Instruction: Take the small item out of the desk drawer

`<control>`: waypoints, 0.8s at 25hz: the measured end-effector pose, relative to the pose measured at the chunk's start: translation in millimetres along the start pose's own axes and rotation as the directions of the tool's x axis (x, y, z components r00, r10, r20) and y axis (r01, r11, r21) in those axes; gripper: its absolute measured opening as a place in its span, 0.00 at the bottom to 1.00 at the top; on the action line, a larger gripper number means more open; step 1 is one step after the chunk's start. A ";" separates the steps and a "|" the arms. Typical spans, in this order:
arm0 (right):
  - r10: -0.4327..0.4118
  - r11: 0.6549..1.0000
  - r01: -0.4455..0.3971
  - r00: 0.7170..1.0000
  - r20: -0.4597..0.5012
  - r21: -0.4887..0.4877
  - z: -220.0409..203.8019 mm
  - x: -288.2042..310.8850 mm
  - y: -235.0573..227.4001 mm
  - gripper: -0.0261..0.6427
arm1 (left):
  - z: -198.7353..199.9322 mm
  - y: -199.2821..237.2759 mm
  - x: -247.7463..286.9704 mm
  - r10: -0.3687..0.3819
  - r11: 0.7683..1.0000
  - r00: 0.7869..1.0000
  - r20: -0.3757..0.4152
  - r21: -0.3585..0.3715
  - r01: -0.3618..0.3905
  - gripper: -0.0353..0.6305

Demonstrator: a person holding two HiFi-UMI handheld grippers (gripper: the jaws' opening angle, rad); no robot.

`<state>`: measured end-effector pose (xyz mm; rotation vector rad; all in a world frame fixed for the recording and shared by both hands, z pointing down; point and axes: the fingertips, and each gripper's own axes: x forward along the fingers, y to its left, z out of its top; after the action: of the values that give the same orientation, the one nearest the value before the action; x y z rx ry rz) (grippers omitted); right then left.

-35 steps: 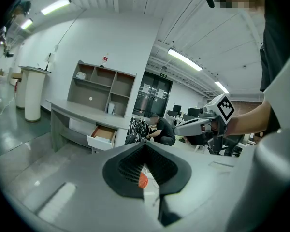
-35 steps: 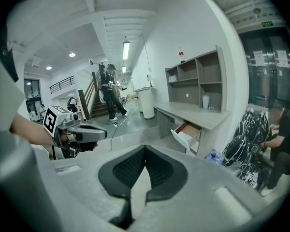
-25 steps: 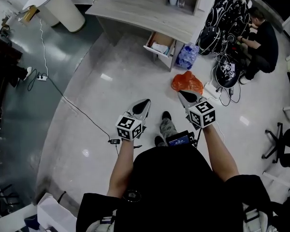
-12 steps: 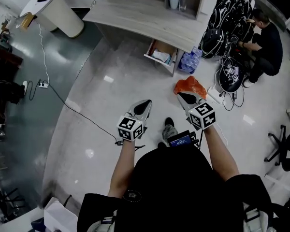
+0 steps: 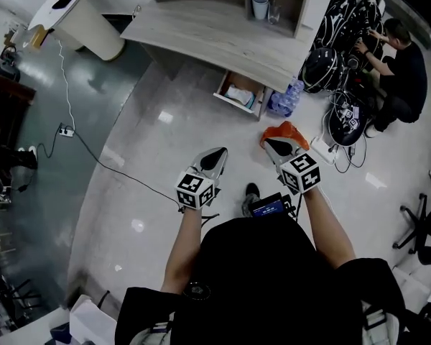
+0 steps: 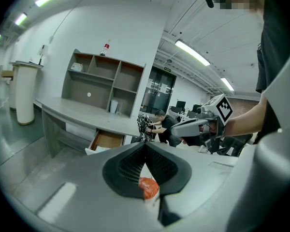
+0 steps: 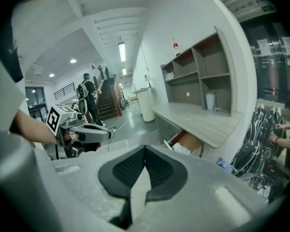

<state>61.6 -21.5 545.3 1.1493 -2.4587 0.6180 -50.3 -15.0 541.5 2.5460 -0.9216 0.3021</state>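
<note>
The desk (image 5: 215, 31) stands ahead with its drawer (image 5: 241, 95) pulled open; white items (image 5: 239, 94) lie inside it. The same open drawer (image 6: 105, 140) shows in the left gripper view, and the drawer (image 7: 186, 144) also shows in the right gripper view. My left gripper (image 5: 217, 154) is held over the floor well short of the desk, shut and empty. My right gripper (image 5: 274, 145) floats beside it at the same distance, also shut with nothing in it. Both jaw pairs meet at the tips.
An orange plastic bag (image 5: 284, 133) lies on the floor just past my right gripper. Water bottles (image 5: 282, 102) sit beside the drawer. A person (image 5: 399, 63) crouches by black bags (image 5: 330, 45) at right. A cable (image 5: 93, 149) crosses the floor at left.
The person holding the grippers has walked forward; the desk and drawer sit lower and nearer in the head view. Both grippers stay shut and keep their pose.
</note>
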 end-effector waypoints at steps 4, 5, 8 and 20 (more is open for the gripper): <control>0.034 0.999 -0.034 0.999 0.004 0.008 6.8 6.1 -10.7 0.04 | 10.6 7.0 13.8 0.014 1.000 1.000 -0.001 0.002 -0.014 0.06; 0.043 0.999 -0.043 0.999 0.006 0.017 8.5 7.5 -13.2 0.04 | 13.2 8.8 17.0 0.018 1.000 1.000 -0.001 0.003 -0.018 0.06; 0.054 0.998 -0.054 0.999 0.003 0.042 9.7 11.5 -22.0 0.04 | 17.7 11.9 26.7 0.022 1.000 1.000 -0.003 0.008 -0.022 0.06; 0.038 0.999 -0.037 0.999 -0.020 0.036 22.5 44.4 -45.3 0.03 | 24.0 46.0 49.6 0.012 1.000 1.000 -0.012 -0.003 -0.012 0.06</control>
<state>67.2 -87.2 558.6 1.1063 -2.4663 0.6839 -41.1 -85.6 550.9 2.5343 -0.9326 0.3191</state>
